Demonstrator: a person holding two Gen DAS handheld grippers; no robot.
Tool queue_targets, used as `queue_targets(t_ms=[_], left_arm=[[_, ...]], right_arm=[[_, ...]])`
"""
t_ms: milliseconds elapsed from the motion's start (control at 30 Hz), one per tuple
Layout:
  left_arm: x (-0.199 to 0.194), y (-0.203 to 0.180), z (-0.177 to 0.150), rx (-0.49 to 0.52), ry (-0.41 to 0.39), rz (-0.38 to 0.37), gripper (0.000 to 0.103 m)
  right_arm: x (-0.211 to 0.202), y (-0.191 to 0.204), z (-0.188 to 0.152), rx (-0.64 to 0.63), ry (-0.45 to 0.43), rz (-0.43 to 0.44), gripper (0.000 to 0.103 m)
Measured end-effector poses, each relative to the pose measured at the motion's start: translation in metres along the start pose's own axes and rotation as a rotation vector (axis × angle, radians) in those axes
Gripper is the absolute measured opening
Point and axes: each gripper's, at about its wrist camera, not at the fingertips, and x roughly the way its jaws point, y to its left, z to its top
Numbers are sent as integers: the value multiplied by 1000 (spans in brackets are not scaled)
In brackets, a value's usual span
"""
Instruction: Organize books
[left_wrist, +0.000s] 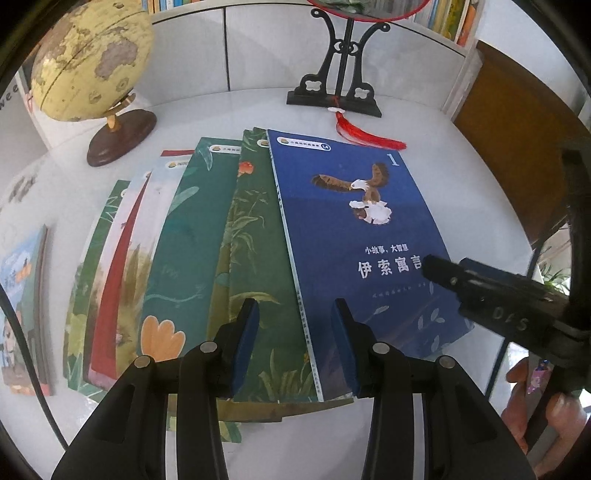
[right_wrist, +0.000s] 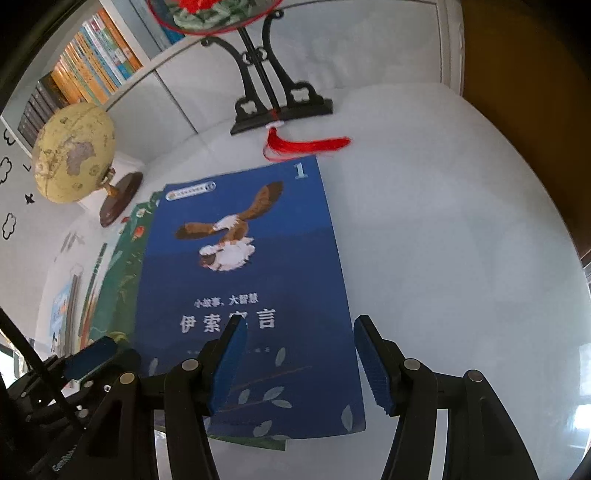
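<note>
Several thin picture books lie fanned out on the white table (left_wrist: 461, 177). On top at the right is a blue book (left_wrist: 362, 236) with an eagle on its cover; green books (left_wrist: 255, 236) and a red and white one (left_wrist: 122, 258) spread out to its left. My left gripper (left_wrist: 295, 345) is open and hovers over the blue book's spine edge near the front. My right gripper (right_wrist: 301, 365) is open too and straddles the right edge of the blue book (right_wrist: 240, 266), low above it. Neither pad pair presses on anything. The right gripper (left_wrist: 480, 291) also reaches in over the blue cover's right side.
A yellow globe (left_wrist: 88, 62) on a dark base stands at the back left. A black fan stand (left_wrist: 334, 92) with a red tassel (left_wrist: 365, 134) sits behind the books. One more book (left_wrist: 26, 306) lies apart at far left. A hand (left_wrist: 535, 406) shows at lower right. Shelved books (right_wrist: 92, 62) line the back.
</note>
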Motion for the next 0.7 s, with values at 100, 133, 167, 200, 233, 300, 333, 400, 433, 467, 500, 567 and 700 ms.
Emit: queue_targets(t_ms=[100,133,167,200,233,300,333,400,433,467,500,567,700], left_arm=[[0,0,0,9,-4,-6,38],[1,0,0,11,-4,-8,38],[1,0,0,10,-6,-11,38],[1,1,1,10,-7,-13,38],[2,1,1,9,-6,-15,38],[2,1,2,7,-2,-18,38],[2,2,3,7,1,-21,38],[2,5,4,-7,4,-37,38],[2,6,4,-11,5,-44,38],[2,7,4,-16,7,-51,38],[2,8,4,-18,8,-56,38],[2,8,5,-17,10,-59,38],[2,8,5,-16,9,-59,38]], right_arm=[[5,2,1,-15,17,3,59],[8,2,1,-16,22,6,59],[9,3,2,-17,25,4,59],[10,4,2,-22,24,1,59],[11,5,3,-27,24,3,59],[12,10,5,-41,29,10,59],[13,12,6,-49,32,9,59],[14,17,7,-60,33,-2,59],[13,18,8,-60,27,-10,59],[11,17,8,-56,17,-25,59],[10,16,9,-50,10,-48,59],[10,13,10,-44,6,-80,59],[16,8,10,-27,34,-61,59]])
